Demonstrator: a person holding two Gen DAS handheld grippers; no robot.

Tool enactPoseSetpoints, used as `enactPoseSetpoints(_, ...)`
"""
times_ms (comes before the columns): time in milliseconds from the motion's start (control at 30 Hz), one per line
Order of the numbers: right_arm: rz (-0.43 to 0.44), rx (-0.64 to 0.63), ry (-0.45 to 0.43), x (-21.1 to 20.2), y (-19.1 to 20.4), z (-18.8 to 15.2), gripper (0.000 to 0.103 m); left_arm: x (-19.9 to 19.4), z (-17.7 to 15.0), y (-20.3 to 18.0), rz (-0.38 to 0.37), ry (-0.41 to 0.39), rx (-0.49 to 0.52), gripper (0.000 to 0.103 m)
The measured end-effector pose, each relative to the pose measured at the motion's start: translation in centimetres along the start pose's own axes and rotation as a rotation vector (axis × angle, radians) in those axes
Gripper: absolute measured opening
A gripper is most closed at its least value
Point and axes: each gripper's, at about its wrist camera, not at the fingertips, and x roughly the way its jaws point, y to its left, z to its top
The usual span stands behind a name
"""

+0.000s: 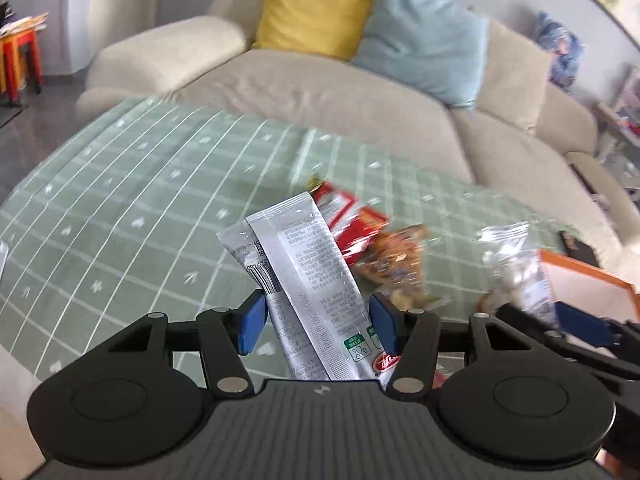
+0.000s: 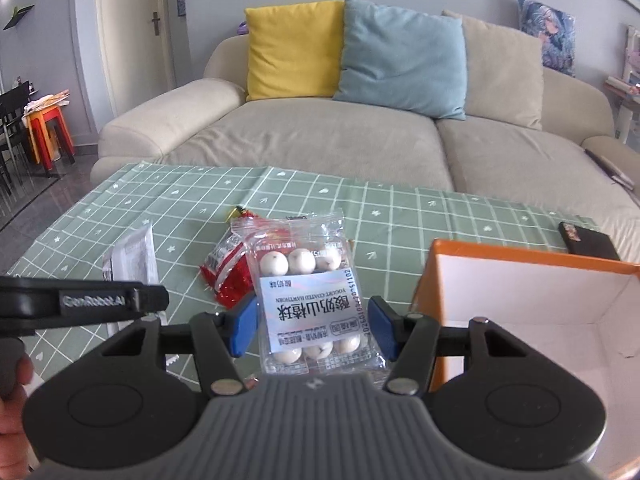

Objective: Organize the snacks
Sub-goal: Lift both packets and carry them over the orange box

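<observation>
Left gripper (image 1: 316, 320) jaws clamping silver packet (image 1: 304, 264), right gripper (image 2: 314, 326) jaws clamping yogurt-ball pack (image 2: 308, 300), red packet (image 2: 226, 276) half hidden

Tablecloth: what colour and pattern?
The tablecloth is pale green with a white grid and small white motifs, clearest in the right wrist view.

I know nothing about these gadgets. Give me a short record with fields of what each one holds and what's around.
left gripper: shut on silver packet
right gripper: shut on clear pack of white balls
on table: red snack packet, partly behind the clear pack
table cover: green checked cloth
container: orange box, open, on the right
behind: beige sofa
</observation>
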Motion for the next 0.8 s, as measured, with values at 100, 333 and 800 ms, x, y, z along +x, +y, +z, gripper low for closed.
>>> enactPoseSetpoints(100, -0.016, 0.021, -0.014, -1.4, -1.0, 0.0, 0.057, -1.4, 0.5, -1.6, -0.048, -0.022, 0.033, 0.063)
enactPoseSetpoints(333, -0.062, 0.062, -0.035, -4.4, -4.3, 0.2, 0.057, -3.1, 0.9, -6.1, -0.173, -0.024, 0.119, 0.063)
enactPoseSetpoints(800, -0.207, 0.094, 0.045, -6.0, -14.0, -0.9, 0.057, -1.5, -0.2, -17.0, -0.349, 0.047, 0.360, 0.063)
